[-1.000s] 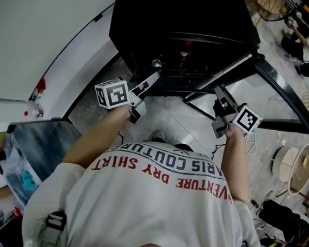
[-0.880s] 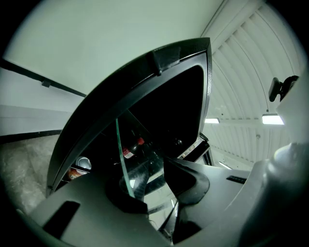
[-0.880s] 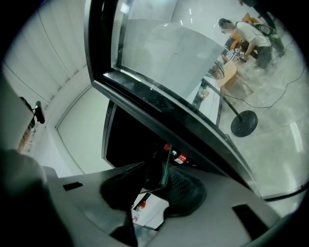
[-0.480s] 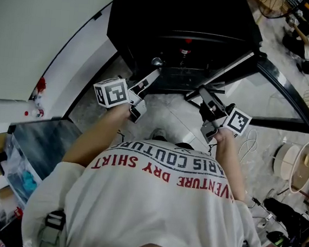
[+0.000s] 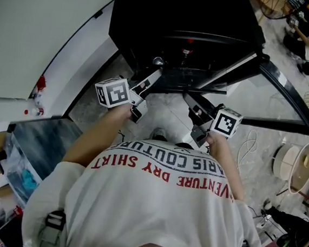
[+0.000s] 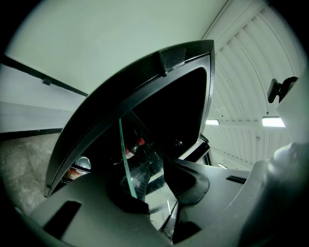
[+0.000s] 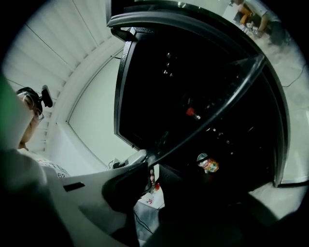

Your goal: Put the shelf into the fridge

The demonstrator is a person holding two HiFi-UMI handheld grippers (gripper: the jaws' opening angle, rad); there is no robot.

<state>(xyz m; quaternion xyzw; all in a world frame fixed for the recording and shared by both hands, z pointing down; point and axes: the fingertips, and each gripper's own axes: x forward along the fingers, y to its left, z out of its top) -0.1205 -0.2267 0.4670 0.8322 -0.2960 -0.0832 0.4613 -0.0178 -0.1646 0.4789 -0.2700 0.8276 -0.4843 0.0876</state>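
Fingers of both grippers are clamped on the shelf (image 5: 225,71), a glass pane with a dark rim, held in the air in front of the open fridge (image 5: 181,14). In the left gripper view, the left gripper (image 6: 152,185) has its jaws closed on the pane, whose green-tinted edge (image 6: 126,164) rises from the jaws toward the fridge opening. In the right gripper view, the right gripper (image 7: 150,169) pinches the shelf's dark rim (image 7: 207,111), which runs from the jaws up and away across the fridge interior. From the head view, the left gripper (image 5: 146,86) holds the shelf's left side and the right gripper (image 5: 192,103) its near right corner. The shelf's far end reaches the fridge's mouth, while the near end is still outside.

The fridge is a tall black cabinet against a white wall (image 5: 38,27), and its glass-fronted door (image 5: 287,95) is swung open to the right. Grey speckled floor (image 5: 87,111) lies beneath. A person in a white printed T-shirt (image 5: 152,201) holds both grippers.

Inside the fridge stand a can (image 5: 157,62) and a red-capped bottle (image 7: 191,113). A pale cable (image 5: 247,145) lies looped on the floor to the right.
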